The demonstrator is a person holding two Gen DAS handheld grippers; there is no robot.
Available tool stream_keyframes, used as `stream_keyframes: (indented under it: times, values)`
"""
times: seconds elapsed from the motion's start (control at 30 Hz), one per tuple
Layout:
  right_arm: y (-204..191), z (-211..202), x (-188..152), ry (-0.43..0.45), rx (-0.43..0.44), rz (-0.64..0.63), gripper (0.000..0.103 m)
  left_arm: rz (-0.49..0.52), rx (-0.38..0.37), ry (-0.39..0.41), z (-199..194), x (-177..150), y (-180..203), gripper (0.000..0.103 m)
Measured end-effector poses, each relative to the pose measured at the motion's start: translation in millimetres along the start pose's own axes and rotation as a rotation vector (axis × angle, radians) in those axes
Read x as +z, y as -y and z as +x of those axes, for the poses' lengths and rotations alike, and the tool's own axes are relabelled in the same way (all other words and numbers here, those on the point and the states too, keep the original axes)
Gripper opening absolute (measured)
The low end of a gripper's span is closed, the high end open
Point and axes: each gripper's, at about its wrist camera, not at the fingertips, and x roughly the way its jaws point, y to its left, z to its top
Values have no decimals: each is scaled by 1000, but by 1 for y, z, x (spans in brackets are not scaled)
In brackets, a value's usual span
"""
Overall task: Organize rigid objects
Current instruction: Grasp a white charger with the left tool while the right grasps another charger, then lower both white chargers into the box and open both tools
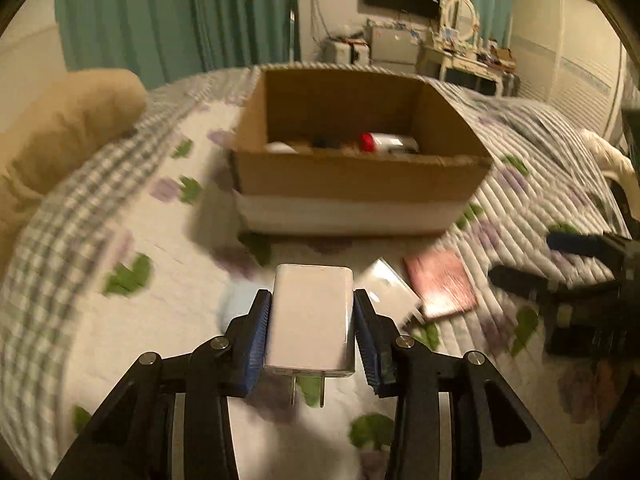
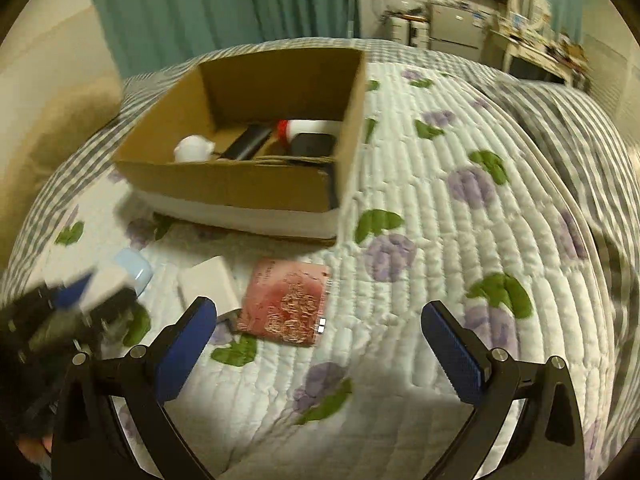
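In the left wrist view, the left gripper clamped a white charger low in the centre of the frame, its blue pads pressed against both long sides. The charger was a smooth, glossy rectangular block with rounded corners, and two metal prongs stuck out of its near end toward the camera. It was held above the quilt, white with purple and green patches.

Behind it, in the upper middle, sat an open cardboard box holding a red-and-white item and other things too blurred to name. To the right of the charger a pink card lay flat on the quilt.

In the right wrist view, the right gripper stood wide apart with nothing between its fingers, low over the quilt near the pink card.
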Motion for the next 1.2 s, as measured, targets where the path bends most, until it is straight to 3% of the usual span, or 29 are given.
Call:
stream_keyframes:
  times: [0.17,0.27,0.5,0.7,0.77,0.83,1.03,1.2]
  values:
    - [-40,13,10,-31,32,-160,103,-14,19,-13,9,13,-16,41]
    - [-55,28,14,-62,65,-192,100,6,56,-20,14,14,-21,41]
    - [-79,67,13,-143,69,-282,92,-7,49,-34,20,12,-39,41]
    - [-96,94,14,-191,52,-338,74,2,36,-41,20,10,-40,41]
    - [-96,100,13,-207,55,-335,57,3,36,-44,20,9,-40,41]
    - [-94,99,12,-201,82,-320,50,6,35,-48,21,8,-40,41]
    - [-82,75,17,-143,103,-255,50,13,31,-40,16,8,-38,41]
    - [-74,37,30,-74,58,-250,50,38,24,3,-2,17,-33,41]
